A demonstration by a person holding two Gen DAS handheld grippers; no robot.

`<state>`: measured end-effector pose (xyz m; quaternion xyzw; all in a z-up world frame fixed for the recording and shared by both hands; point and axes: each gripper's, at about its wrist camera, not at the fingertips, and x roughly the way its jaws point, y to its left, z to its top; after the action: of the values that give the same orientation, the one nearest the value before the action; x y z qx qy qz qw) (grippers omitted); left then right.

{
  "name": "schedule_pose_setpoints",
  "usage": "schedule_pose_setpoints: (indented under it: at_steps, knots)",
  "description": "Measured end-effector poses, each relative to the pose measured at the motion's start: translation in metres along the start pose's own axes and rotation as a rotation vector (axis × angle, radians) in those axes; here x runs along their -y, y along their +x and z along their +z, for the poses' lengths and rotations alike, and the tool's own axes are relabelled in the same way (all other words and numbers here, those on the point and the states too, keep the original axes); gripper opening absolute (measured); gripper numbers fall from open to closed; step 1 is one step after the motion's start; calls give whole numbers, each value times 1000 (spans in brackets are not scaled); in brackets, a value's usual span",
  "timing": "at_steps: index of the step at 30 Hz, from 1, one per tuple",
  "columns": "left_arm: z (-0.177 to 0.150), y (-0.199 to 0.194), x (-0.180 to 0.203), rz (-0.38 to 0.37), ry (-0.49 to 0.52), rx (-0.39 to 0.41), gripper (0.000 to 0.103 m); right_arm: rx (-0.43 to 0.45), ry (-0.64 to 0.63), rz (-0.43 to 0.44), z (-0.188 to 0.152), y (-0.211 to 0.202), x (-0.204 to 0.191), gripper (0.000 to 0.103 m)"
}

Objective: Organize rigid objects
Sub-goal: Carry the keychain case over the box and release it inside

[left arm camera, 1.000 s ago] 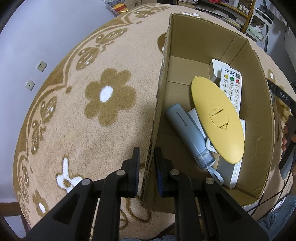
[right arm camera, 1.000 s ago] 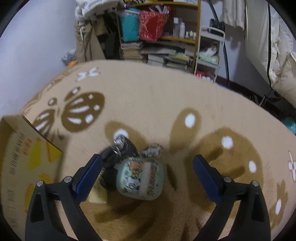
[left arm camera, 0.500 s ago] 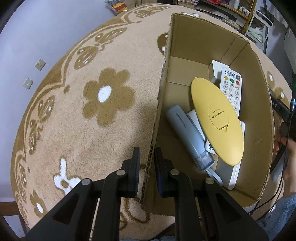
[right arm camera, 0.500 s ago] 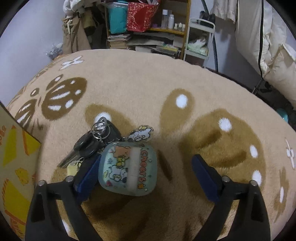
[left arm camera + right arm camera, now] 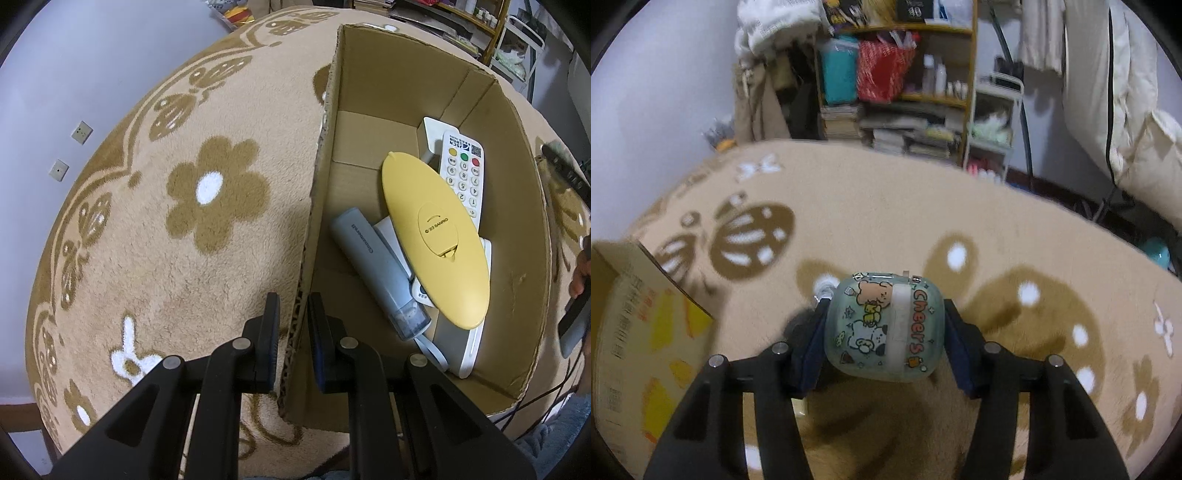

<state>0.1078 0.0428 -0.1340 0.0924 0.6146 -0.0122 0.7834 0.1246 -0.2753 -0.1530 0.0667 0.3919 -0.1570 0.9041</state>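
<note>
The pale green cartoon case (image 5: pixel 884 328) reads "Cheers" in orange down its 3 o'clock side. The yellow oval case (image 5: pixel 436 240) carries "©'23 SANRIO" on its round cap. The white remote (image 5: pixel 463 168), at its 1 o'clock, shows number keys, partly legible.

Counts, both views:
- cardboard box (image 5: pixel 424 92): 1
- in the box: 1 yellow oval case (image 5: pixel 436 236), 1 white remote (image 5: pixel 463 166), 1 grey tube-shaped gadget (image 5: pixel 376 269); white flat items underneath, count unclear
- green cartoon case (image 5: pixel 884 326): 1
- grippers: 2, left gripper (image 5: pixel 293 314), right gripper (image 5: pixel 882 332)
- wall sockets far left: 2, e.g. (image 5: pixel 81 132)
</note>
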Motion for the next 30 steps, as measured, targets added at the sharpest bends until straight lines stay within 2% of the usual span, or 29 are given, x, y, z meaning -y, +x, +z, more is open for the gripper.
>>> schedule_pose_setpoints:
  at_steps: [11,20,30]
  knots:
    - [0,1,0,-3,-2,-1,15,125,11,156,40,-59,-28,61]
    - [-1,0,-1,-10,-7,-3,15,166,-83,294,44,-91,-77,61]
    - [-1,0,-1,-18,-13,-5,15,95,-177,415,21,-91,-121,61]
